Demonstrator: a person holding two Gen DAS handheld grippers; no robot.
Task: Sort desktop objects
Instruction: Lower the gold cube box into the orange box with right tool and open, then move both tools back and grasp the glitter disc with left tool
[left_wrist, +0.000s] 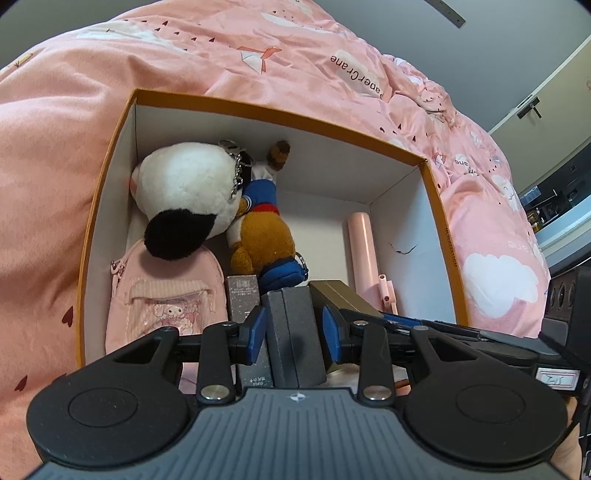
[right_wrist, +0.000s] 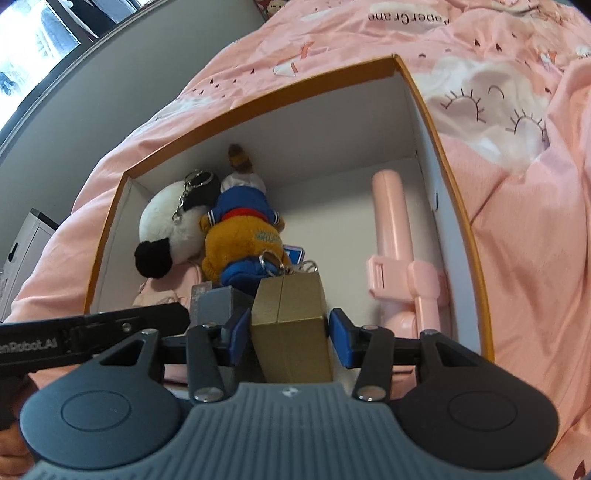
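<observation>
An orange-rimmed box (left_wrist: 258, 107) with white walls lies on a pink bedspread. Inside lie a black-and-white plush (left_wrist: 184, 192), a brown bear keychain in blue clothes (left_wrist: 266, 236), a pink pouch (left_wrist: 162, 306) and a pink selfie stick (left_wrist: 364, 251). My left gripper (left_wrist: 295, 332) has its blue pads on either side of a dark grey case (left_wrist: 295, 332) standing in the box. My right gripper (right_wrist: 288, 332) straddles a gold case (right_wrist: 291, 325) beside the grey case (right_wrist: 218, 299), with small gaps at both pads. The box (right_wrist: 417, 85), the plush (right_wrist: 170, 229), the bear (right_wrist: 240, 236) and the selfie stick (right_wrist: 391, 229) show in the right wrist view.
The pink printed bedspread (left_wrist: 55, 184) surrounds the box on all sides. A slim dark speckled carton (left_wrist: 245, 299) stands left of the grey case. The box floor (right_wrist: 332, 192) is bare between the bear and the selfie stick. Grey walls and furniture lie beyond the bed.
</observation>
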